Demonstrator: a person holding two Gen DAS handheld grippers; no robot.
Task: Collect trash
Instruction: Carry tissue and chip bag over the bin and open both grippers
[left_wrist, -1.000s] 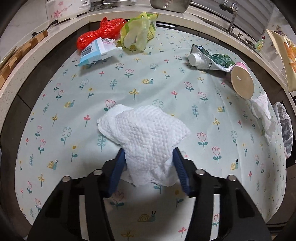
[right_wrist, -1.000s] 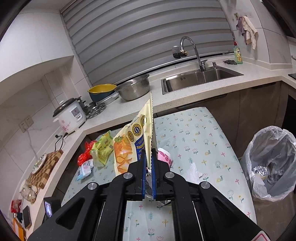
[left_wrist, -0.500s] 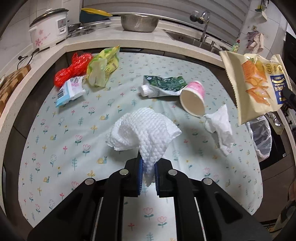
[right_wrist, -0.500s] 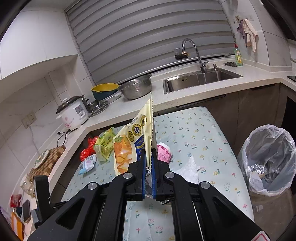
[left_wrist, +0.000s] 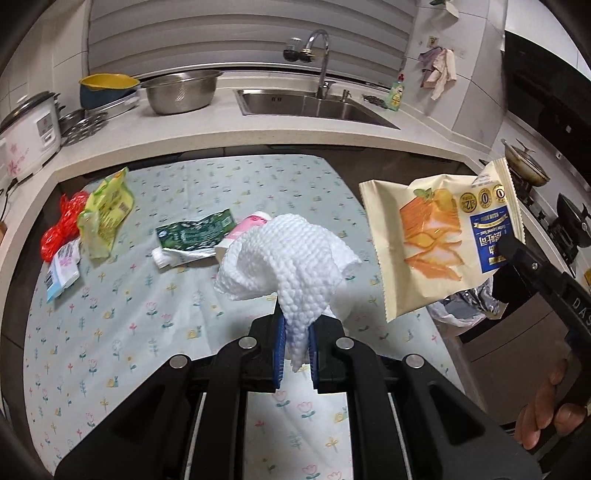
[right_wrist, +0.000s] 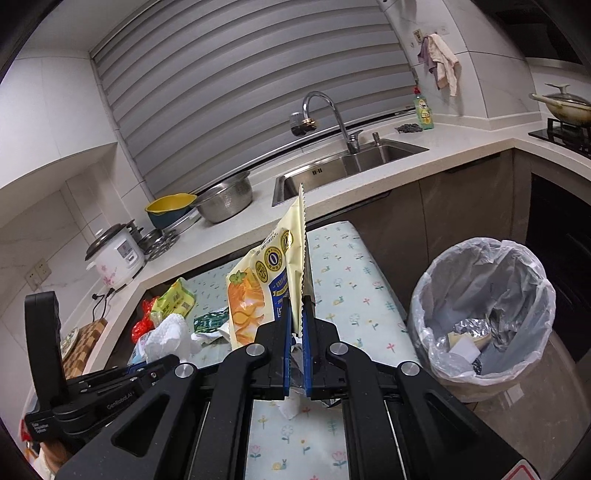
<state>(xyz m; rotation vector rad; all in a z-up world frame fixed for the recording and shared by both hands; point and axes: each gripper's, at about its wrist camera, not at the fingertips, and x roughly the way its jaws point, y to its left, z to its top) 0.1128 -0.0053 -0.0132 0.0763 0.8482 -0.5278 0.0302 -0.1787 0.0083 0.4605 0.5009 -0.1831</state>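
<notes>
The left gripper is clamped on a white towel, a soft, dimpled paper sheet that bunches upward above the blue pads, off the table. The right gripper is clamped on the lower edge of a chip bag: glossy cream foil with zigzag-cut ends, printed orange chips, a blue label panel and round gold seals; the writing is too small to read. The bag stands upright, clear of the table.

The table carries a pale cloth printed with small flowers and snails. At its far left corner lie a crinkled red wrapper, a yellow-green pouch and a light blue packet with a barcode. Near the middle lies a flattened green carton with a white cap, touching a pink cup.

Beside the table's right edge stands a round bin lined with a thin translucent bag, with foil and paper scraps inside.
</notes>
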